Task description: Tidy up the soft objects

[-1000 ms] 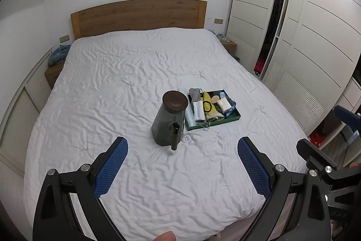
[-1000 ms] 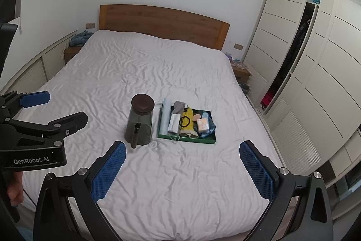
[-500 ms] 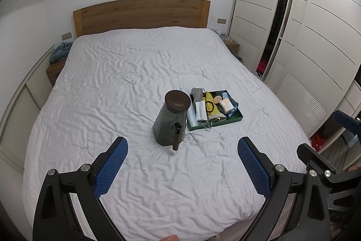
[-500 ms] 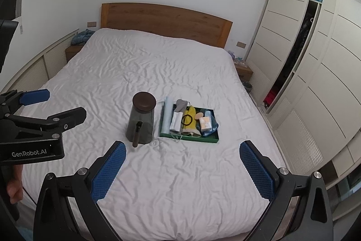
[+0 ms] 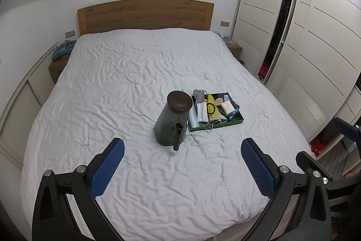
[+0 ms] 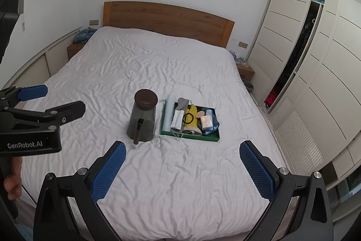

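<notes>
Both views are creeping closer to the bed (image 5: 135,73). Left gripper (image 5: 182,164) and right gripper (image 6: 182,166) are hovering released over its foot edge; green tray (image 6: 191,136) of soft items is sitting mid-bed beside the jar (image 6: 143,119).

A white-sheeted bed (image 5: 126,87) carries a dark lidded jar (image 5: 172,121) beside a green tray (image 5: 239,120).
</notes>
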